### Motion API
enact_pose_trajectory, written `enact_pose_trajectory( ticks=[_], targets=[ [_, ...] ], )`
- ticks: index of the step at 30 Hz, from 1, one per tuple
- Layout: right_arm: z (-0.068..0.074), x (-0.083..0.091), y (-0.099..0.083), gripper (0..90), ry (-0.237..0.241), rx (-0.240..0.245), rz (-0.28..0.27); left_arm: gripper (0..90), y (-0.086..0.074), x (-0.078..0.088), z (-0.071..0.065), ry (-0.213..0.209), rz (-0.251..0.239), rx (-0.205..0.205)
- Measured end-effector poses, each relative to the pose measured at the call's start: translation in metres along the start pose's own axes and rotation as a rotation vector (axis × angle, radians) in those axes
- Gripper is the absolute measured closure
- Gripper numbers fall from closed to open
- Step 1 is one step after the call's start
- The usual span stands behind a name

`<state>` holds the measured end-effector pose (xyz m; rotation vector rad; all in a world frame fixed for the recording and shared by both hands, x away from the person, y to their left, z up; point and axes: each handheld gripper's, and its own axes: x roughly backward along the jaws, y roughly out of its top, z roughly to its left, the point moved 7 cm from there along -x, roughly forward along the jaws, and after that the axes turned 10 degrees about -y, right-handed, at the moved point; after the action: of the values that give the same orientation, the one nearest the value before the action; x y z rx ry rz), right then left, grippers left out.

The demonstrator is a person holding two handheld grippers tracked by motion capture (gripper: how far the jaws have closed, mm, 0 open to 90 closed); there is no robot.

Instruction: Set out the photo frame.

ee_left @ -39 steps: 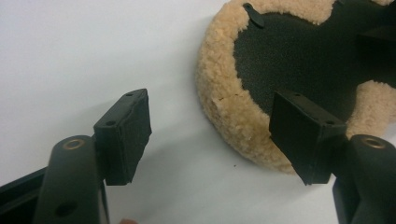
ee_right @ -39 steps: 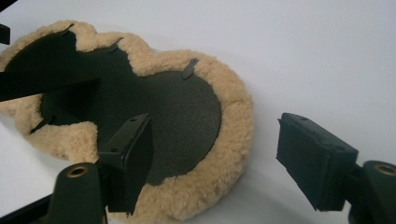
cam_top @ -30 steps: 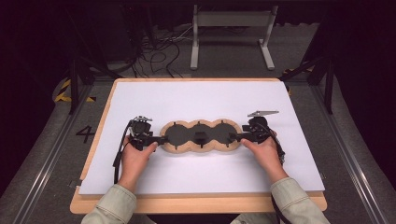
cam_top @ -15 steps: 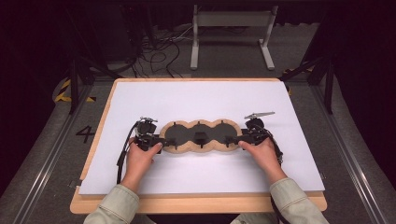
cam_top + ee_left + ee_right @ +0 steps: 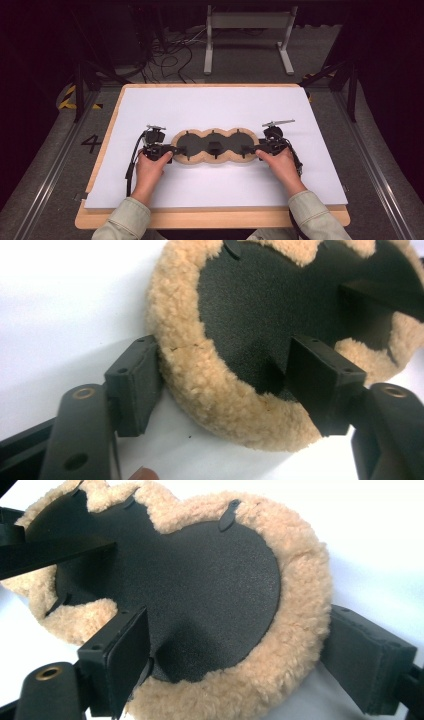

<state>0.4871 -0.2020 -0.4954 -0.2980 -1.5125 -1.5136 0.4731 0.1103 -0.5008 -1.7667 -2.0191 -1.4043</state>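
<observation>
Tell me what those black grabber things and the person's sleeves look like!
Both grippers, left and right, are black. Each has flat rectangular fingers, a grey three-cornered plate on top and a trailing black cable. The sleeves are pale greenish-grey.

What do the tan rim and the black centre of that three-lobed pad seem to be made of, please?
Tan rim: looks like curly fleece or sheepskin-type pile, matte and fluffy. Black centre: a fine pebbled grain, perhaps rubber or textured plastic; faintly dull sheen.
</observation>
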Motion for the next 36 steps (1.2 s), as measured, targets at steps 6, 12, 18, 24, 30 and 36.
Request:
enact_pose_trajectory(
  ticks=[6,12,18,24,30,36],
  targets=[
    [-0.003,0.005,-0.001,22.5,0.005,-0.037,0.011,36.2,-0.001,0.0,-0.001,-0.005,-0.017,0.016],
    [-0.004,0.014,0.001,29.3,-0.01,-0.041,-0.005,40.9,-0.001,0.004,-0.006,0.019,-0.036,-0.013],
    [0.0,0.023,0.001,31.5,-0.012,-0.024,-0.027,44.5,-0.004,0.011,-0.012,0.053,-0.053,-0.059],
    [0.002,0.036,-0.002,42.3,-0.014,-0.019,-0.063,49.7,-0.009,0.02,-0.018,0.083,-0.073,-0.109],
    [0.003,0.048,-0.006,54.2,-0.027,0.013,-0.083,55.7,-0.015,0.028,-0.023,0.095,-0.079,-0.157],
    [0.002,0.055,-0.009,62.6,-0.017,0.032,-0.082,58.2,-0.019,0.031,-0.028,0.125,-0.08,-0.191]
  ],
)
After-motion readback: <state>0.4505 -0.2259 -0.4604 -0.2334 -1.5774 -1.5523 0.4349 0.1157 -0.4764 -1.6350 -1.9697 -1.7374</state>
